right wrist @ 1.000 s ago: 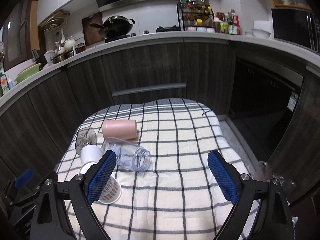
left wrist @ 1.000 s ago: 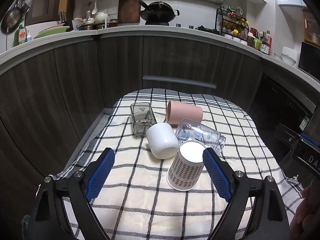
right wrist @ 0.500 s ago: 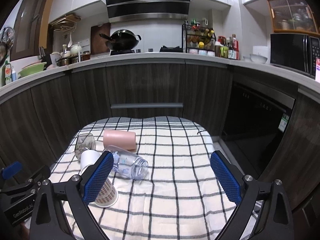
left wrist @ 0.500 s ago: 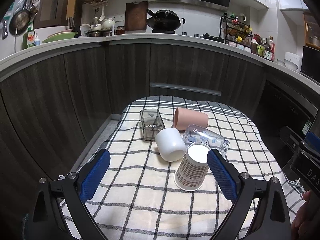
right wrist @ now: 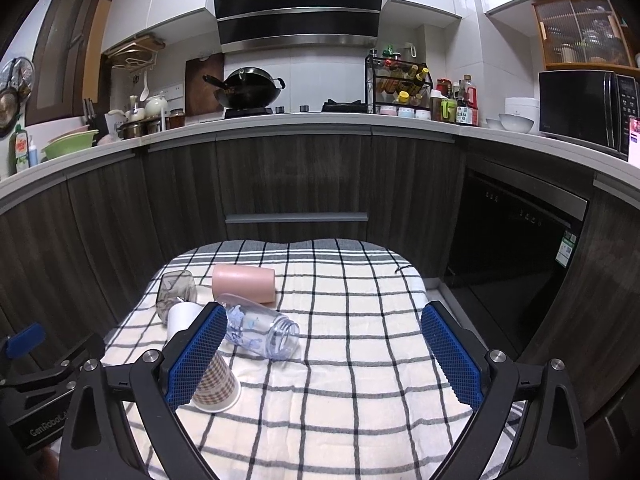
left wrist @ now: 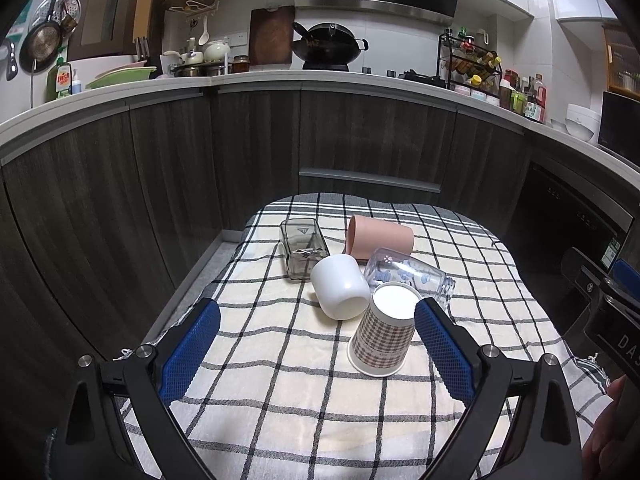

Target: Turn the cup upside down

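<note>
A plaid paper cup (left wrist: 383, 332) stands upside down on the checked cloth, its white base up; it also shows in the right wrist view (right wrist: 216, 384). Behind it a white cup (left wrist: 340, 286), a clear printed glass bottle (left wrist: 408, 276), a pink cup (left wrist: 380, 237) and a smoky square glass (left wrist: 302, 248) all lie on their sides. My left gripper (left wrist: 318, 344) is open and empty, held back above the cloth's near part, with the plaid cup just inside its right finger. My right gripper (right wrist: 324, 352) is open and empty over the cloth to the right of the cups.
The checked cloth (left wrist: 280, 380) covers a small table before dark kitchen cabinets (right wrist: 296, 176). A dishwasher (right wrist: 516, 248) stands at the right. The countertop behind holds a wok (right wrist: 246, 90), a spice rack (right wrist: 398, 84) and a microwave (right wrist: 588, 104).
Both grippers have pulled back and risen, so the cups look smaller and lower in view. The cups have not moved. Both grippers stayed open.
</note>
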`<state>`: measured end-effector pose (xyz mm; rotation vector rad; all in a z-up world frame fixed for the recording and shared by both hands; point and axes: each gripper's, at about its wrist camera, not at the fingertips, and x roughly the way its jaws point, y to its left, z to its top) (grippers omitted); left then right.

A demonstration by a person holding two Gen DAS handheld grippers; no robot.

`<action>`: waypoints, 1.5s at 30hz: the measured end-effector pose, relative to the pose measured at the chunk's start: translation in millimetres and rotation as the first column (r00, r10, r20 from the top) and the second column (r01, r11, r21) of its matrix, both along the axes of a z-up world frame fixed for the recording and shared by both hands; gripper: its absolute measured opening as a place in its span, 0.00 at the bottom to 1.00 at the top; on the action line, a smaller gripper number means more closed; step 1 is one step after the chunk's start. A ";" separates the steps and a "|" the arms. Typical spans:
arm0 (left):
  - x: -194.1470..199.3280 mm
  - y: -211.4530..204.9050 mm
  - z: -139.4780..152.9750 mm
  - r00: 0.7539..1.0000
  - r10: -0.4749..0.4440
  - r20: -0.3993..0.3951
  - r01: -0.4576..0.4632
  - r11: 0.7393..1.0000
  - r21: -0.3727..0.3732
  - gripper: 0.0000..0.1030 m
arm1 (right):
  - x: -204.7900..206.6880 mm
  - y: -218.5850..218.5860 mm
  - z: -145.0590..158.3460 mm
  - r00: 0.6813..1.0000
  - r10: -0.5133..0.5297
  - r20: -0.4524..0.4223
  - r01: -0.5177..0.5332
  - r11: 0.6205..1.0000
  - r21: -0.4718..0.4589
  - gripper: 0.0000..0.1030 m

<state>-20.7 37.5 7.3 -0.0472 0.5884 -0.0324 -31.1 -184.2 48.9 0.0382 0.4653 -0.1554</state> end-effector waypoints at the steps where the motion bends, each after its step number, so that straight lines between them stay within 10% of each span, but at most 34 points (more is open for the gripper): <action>1: -0.1 0.0 -0.2 1.000 0.001 0.000 -0.001 1.000 0.002 0.96 | -0.7 -0.3 -0.3 1.000 0.001 0.001 -0.001 1.000 0.003 0.95; 45: -5.2 -6.0 -2.3 1.000 -0.019 -0.002 0.019 1.000 0.003 0.96 | -6.0 -0.7 -4.9 1.000 0.003 -0.007 -0.003 1.000 0.021 0.95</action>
